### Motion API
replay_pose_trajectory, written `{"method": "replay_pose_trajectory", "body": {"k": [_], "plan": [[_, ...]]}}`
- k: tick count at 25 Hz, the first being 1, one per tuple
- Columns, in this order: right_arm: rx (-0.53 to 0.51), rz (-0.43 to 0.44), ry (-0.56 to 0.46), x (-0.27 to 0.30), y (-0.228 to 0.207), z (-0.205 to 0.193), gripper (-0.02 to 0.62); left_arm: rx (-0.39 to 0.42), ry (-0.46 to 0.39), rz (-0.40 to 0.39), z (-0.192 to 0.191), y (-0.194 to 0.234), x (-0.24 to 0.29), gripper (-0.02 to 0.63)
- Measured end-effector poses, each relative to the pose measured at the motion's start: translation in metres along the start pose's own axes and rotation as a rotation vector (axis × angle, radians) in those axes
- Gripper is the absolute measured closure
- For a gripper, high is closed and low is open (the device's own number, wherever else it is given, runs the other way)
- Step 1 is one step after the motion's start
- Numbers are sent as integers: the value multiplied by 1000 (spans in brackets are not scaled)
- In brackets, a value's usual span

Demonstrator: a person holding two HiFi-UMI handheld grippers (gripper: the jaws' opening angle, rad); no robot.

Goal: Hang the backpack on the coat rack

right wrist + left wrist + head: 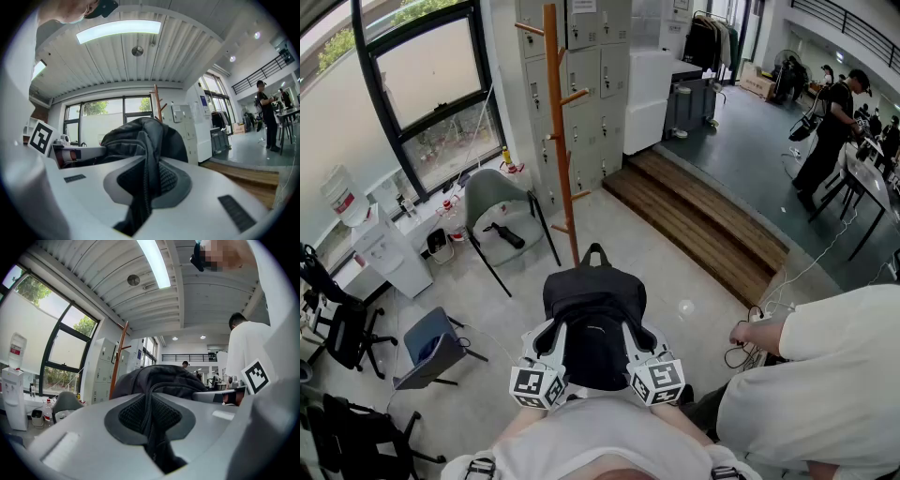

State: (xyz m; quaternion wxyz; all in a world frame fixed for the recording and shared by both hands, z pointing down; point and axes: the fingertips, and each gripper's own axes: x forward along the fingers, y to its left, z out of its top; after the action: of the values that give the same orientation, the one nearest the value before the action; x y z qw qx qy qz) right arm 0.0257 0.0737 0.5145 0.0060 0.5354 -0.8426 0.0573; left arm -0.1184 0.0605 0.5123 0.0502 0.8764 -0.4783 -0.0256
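Black fabric backpack [595, 319]: held in the air in front of the person's chest, above the pale tiled floor [675, 272], carried between the two claws.

Orientation: in the head view the long axis runs straight away from the person. The top carry loop [594, 251] is at the far end and points toward the foot of the coat rack. The bottom end is nearest the person's body.

Left claw [551, 330]: on the pack's left side. In the left gripper view the left claw [150, 413] has its jaws narrow, pinched on a fold of black fabric with a zip line. The bulk of the backpack [159, 378] rises just beyond them.

Right claw [639, 333]: on the pack's right side. In the right gripper view the right claw [146, 180] is likewise nearly closed, clamped on a black fold. The backpack [136, 136] bulges beyond the jaws. Both claws point level.

Orange-brown wooden coat rack [555, 122]: an upright pole with angled pegs, beyond the pack, well apart from it, beside the grey metal lockers [600, 84]. It shows as a thin pole in both gripper views [119, 357] [157, 101].

Surroundings: a grey shell chair [497, 202] stands left of the rack. A second person in a white shirt [825, 375] is at the right edge.
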Motion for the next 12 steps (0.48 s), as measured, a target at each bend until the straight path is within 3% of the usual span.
{"method": "replay_pose_trajectory", "body": {"k": [12], "plan": [[6, 6, 1, 0, -1, 0, 563, -1, 3, 0, 0, -1, 1, 555]]}}
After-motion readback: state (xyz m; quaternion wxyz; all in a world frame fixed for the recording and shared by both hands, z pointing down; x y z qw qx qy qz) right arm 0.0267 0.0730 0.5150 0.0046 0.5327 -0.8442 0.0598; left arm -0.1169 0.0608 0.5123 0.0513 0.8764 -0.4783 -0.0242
